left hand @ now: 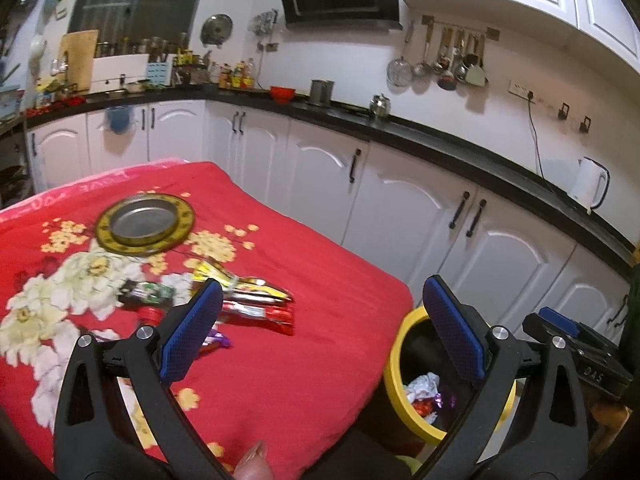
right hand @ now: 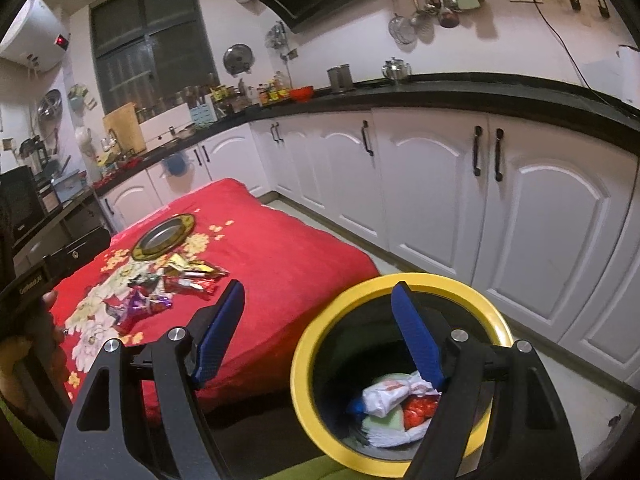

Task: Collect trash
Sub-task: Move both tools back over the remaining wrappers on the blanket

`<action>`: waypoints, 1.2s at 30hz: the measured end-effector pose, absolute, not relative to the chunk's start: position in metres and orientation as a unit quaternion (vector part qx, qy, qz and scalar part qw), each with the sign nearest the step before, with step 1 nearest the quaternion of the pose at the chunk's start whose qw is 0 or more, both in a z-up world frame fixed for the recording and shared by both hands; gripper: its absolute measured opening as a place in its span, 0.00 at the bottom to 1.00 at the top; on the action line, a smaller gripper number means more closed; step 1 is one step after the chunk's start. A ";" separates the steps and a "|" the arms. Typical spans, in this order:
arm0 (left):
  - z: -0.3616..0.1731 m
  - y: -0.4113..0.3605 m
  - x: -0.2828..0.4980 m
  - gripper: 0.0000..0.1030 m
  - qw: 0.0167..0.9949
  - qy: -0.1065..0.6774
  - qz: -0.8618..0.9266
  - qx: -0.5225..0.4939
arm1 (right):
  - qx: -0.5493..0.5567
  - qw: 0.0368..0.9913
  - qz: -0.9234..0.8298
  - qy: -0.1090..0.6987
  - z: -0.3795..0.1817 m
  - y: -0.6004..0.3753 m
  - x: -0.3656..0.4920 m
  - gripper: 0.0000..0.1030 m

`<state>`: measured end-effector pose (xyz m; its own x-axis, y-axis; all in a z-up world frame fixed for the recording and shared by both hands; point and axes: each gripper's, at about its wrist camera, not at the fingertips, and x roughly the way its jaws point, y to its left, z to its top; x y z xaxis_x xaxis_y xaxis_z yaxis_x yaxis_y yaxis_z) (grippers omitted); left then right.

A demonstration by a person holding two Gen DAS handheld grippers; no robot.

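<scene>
Both tools empty: left gripper (left hand: 320,328) and right gripper (right hand: 316,340) stand with jaws apart, nothing between. The yellow-rimmed bin (right hand: 316,332) beside the table already holds wrappers. Beyond, loose wrappers (left hand: 248,300) lie on the red cloth (left hand: 304,360). Judged between pickups; next calls for reaching to that pile.

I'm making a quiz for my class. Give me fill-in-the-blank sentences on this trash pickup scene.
1. The bin has a ____ rim.
2. The wrappers lie on a ____ cloth.
3. Both tools, left and right, hold ____.
4. The dish on the cloth is ____.

Missing: yellow; red; nothing; empty
</scene>
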<state>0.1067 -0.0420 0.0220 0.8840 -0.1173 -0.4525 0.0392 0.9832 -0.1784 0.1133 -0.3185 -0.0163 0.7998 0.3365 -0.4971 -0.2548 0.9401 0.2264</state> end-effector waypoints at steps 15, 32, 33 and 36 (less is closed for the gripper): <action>0.036 0.008 0.084 0.89 0.972 0.216 0.006 -0.089 | 0.050 0.941 0.198 0.271 -0.001 -0.270 0.110 0.77; 0.043 0.075 0.067 0.89 0.972 0.207 0.059 -0.091 | 0.010 0.926 0.273 0.261 0.026 -0.191 0.120 0.78; 0.043 0.080 0.066 0.89 0.972 0.205 0.062 -0.093 | 0.008 0.924 0.278 0.261 0.027 -0.186 0.120 0.78; 0.042 0.093 0.063 0.89 0.971 0.203 0.074 -0.106 | 0.003 0.919 0.295 0.262 0.031 -0.169 0.122 0.78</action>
